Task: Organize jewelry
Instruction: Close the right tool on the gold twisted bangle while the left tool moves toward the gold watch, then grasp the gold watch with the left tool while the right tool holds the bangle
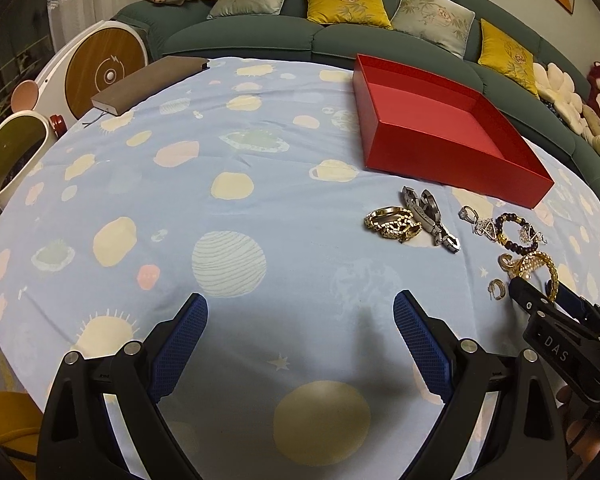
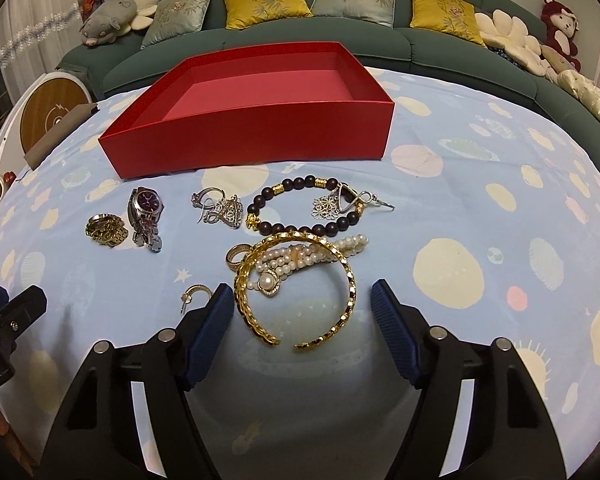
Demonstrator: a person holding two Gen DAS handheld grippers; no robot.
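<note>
An empty red box (image 2: 252, 140) (image 1: 440, 148) stands on the blue patterned cloth. Jewelry lies in front of it: a gold bangle (image 2: 352, 284) (image 1: 548, 264) over a pearl bracelet (image 2: 300, 260), a dark bead bracelet (image 2: 300, 184) (image 1: 516, 236), silver earrings (image 2: 220, 208), a silver watch (image 2: 144, 212) (image 1: 424, 212), a gold watch (image 2: 106, 230) (image 1: 392, 224), a gold ring (image 2: 236, 256) and a small hoop earring (image 2: 196, 292) (image 1: 498, 288). My right gripper (image 2: 303, 300) is open, with its fingers on either side of the gold bangle. My left gripper (image 1: 300, 316) is open and empty over bare cloth, left of the jewelry.
A brown book (image 1: 148, 84) lies at the far left of the cloth. A green sofa (image 2: 340, 36) with cushions and plush toys runs behind the table. A white round appliance (image 1: 100, 68) stands at the left.
</note>
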